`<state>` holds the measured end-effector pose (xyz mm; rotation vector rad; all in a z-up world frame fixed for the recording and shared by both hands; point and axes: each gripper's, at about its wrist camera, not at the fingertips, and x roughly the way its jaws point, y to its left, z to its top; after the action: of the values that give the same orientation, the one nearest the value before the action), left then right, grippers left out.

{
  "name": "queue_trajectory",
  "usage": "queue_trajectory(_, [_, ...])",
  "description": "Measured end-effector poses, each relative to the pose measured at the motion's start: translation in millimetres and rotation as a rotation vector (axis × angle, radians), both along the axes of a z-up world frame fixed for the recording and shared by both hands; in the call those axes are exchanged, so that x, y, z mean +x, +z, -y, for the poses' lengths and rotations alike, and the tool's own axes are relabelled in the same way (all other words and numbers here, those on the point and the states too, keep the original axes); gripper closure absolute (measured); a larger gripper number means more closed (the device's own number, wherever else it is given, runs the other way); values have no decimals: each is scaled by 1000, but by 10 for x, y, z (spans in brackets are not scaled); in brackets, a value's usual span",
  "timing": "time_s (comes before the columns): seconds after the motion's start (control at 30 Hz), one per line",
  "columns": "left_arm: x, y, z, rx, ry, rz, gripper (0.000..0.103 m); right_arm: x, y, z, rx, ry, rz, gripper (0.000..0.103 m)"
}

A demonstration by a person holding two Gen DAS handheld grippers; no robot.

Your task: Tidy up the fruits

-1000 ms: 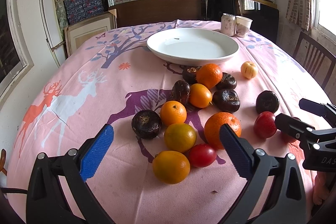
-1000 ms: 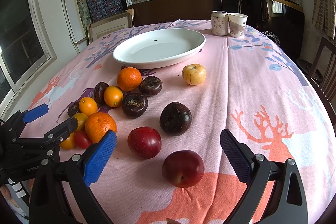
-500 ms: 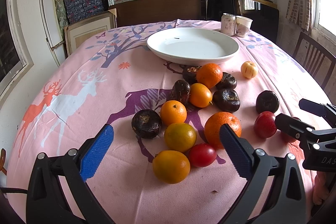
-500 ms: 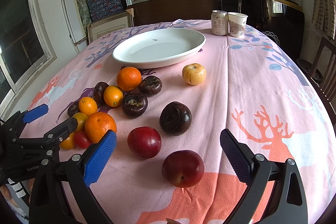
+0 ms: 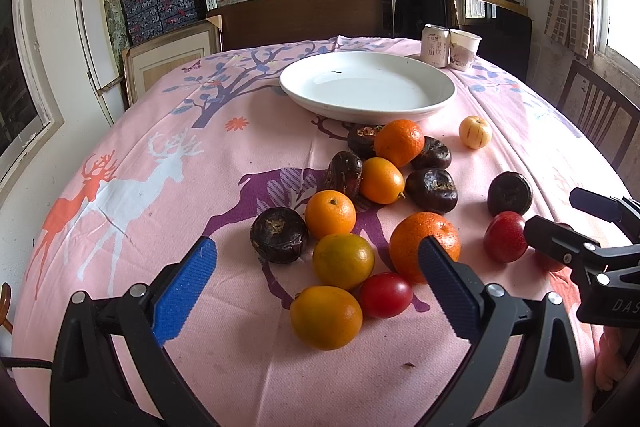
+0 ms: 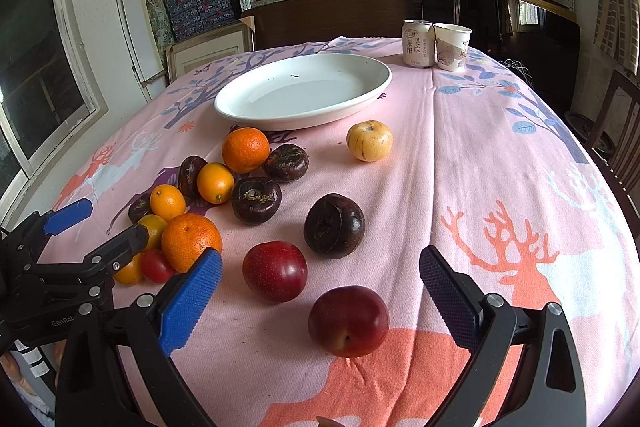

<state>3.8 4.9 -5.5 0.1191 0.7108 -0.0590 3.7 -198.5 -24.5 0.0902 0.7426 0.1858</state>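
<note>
Both grippers hover low over the near edge of the pink tablecloth (image 6: 480, 131), each with its jaws spread wide and nothing between them. The left gripper (image 5: 316, 279) faces a loose cluster of fruit: a yellow-orange citrus (image 5: 326, 317) nearest it, a small red tomato (image 5: 386, 295) touching that on the right, another citrus (image 5: 343, 261) just behind, and a larger orange (image 5: 424, 251) partly hidden by the gripper's right finger. Dark brown fruits, one of them (image 5: 279, 235) at the left of the cluster, are mixed with more oranges farther back, up to the near rim of the white plate (image 5: 440, 83). The plate itself holds no fruit. The right gripper (image 6: 320, 287) looks over 2 red plums, one (image 6: 348, 321) close between its fingers' line and the other (image 6: 275, 271) just to the left and farther. A dark fruit (image 6: 334, 225) sits beyond them, and a pale yellow fruit (image 6: 369, 140) lies alone near the plate's right side. A can (image 6: 417, 43) and a paper cup (image 6: 452, 46) stand together at the far edge.
</note>
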Motion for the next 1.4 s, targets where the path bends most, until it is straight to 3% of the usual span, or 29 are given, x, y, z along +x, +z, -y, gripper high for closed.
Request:
queue_trajectory(1.13, [3, -74, 14, -2, -1, -12, 4, 26, -57, 6, 5, 6, -19, 4])
queue_trajectory(1.3, [39, -130, -34, -28, 5, -38, 4, 72, -117, 38, 83, 58, -50, 4])
queue_trajectory(1.4, [69, -137, -65, -42, 8, -56, 4, 47, -121, 85, 190, 145, -40, 4])
